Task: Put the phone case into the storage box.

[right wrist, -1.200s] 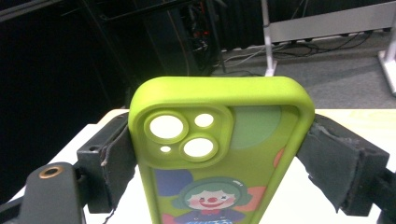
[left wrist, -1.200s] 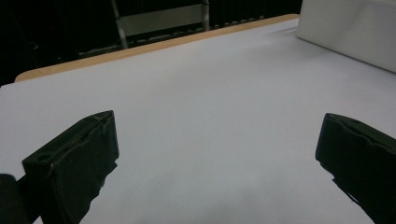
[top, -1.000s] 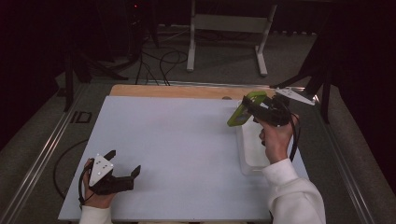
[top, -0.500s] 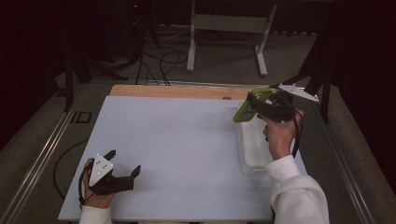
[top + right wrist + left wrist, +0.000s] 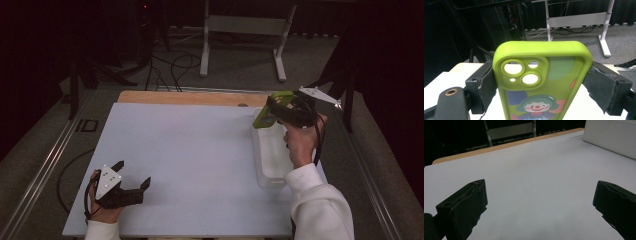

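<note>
Hanging clamped across its width in the right hand-held gripper (image 5: 274,113), the lime-green rubbery phone case (image 5: 266,111) sits just above the white rectangular tray (image 5: 272,172); left hand-held gripper (image 5: 131,177) rests apart, farther off.

A lab-like recording space: white table (image 5: 190,150), black curtains (image 5: 45,45), floor cables (image 5: 175,65), metal stand (image 5: 245,25).

Lime-green rubbery phone case (image 5: 541,82) w/ a printed clown face, red smile, teal hair & pale green/orange blobs, sits betw. black padded jaws; desk (image 5: 190,165) is pale grey-white w/ a light wood far edge, long rectangular tray (image 5: 270,160) translucent white, person's sleeve (image 5: 320,210) white.
</note>
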The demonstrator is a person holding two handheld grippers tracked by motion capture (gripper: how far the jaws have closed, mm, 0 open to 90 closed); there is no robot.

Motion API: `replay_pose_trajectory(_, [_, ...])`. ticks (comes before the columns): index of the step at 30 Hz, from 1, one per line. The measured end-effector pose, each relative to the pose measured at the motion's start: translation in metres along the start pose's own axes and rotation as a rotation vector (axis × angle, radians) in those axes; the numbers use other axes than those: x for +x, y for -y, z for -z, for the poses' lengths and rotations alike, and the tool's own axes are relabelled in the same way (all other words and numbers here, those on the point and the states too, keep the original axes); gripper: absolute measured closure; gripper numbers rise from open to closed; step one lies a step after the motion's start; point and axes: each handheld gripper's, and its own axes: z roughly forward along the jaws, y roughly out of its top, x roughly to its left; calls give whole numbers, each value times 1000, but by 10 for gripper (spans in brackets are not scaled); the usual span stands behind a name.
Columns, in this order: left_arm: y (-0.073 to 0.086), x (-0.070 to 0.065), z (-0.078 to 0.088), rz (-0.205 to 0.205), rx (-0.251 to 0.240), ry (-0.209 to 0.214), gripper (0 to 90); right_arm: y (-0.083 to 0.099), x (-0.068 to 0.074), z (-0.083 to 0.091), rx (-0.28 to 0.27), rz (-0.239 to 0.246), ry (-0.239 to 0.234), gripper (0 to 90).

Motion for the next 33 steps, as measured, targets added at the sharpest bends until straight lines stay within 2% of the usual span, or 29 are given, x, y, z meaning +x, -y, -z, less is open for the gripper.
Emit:
replay_pose_trajectory(19, [0, 1, 0, 3, -1, -3, 0, -2, -1, -11, 8, 16, 34, 164])
replay_pose_trajectory(33, [0, 1, 0, 4, -2, -4, 0, -1, -8, -21, 22, 22, 86, 164])
